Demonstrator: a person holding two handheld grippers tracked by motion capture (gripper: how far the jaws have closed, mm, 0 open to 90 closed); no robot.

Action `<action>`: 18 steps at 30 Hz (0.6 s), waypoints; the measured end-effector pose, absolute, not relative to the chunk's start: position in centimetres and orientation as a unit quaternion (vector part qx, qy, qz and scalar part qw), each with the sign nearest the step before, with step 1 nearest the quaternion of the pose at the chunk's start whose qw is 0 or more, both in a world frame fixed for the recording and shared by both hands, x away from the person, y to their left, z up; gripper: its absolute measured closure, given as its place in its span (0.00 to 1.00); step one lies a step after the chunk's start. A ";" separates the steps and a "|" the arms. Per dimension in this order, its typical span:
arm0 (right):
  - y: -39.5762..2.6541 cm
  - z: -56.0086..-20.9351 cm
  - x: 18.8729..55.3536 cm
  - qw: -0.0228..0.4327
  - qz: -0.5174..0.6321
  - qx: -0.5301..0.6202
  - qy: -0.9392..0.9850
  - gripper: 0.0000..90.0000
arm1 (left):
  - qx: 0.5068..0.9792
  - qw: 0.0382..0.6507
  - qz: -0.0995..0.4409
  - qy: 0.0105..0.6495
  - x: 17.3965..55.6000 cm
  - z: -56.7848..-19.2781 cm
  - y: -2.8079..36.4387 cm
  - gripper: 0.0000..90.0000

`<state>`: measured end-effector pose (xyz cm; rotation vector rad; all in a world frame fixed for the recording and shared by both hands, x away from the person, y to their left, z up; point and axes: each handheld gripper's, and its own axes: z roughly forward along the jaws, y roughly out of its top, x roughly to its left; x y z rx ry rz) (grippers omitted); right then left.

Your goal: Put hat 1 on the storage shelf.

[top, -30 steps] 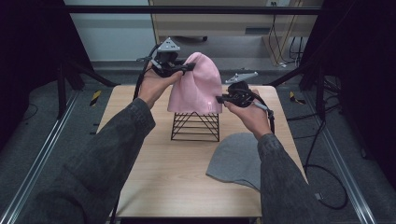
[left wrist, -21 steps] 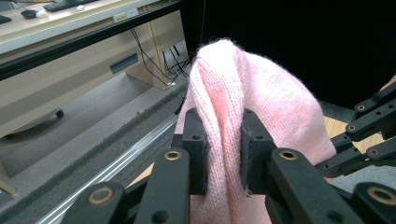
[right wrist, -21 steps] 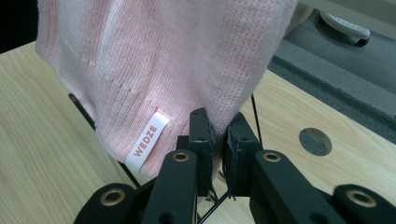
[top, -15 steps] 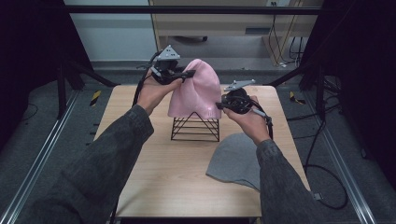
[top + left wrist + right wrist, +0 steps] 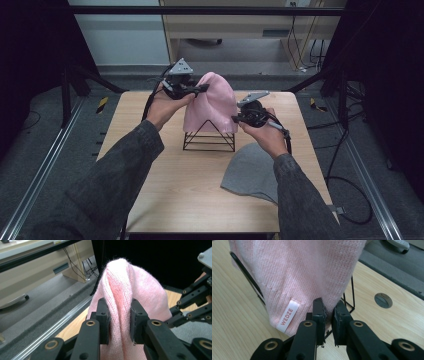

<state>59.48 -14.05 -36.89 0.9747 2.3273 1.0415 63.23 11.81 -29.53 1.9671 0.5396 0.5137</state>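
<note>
Light wood-grain table (image 5: 165, 200), sort of a squarish top with rounded corners. Sitting right on it is a black wire pyramid stand (image 5: 209, 138) around the middle, and a grey beanie (image 5: 251, 171) lies flat near the front right, just beside the stand. There's also a round grey cable grommet (image 5: 383, 300) set into the tabletop.

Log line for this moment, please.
left hand-held gripper: shut on pink beanie | right hand-held gripper: shut on its hem | beanie over wire stand | grey beanie: on table
</note>
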 end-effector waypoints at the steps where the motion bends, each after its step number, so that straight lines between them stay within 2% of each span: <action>1: -14.1 -37.0 59.5 0.205 0.370 0.351 0.836 0.91 | 0.811 0.498 0.211 0.223 63.2 -29.7 11.8 0.81; 18: -14.4 -38.0 59.9 0.213 0.335 0.367 0.841 0.90 | 0.813 0.496 0.204 0.227 62.1 -32.0 11.3 0.78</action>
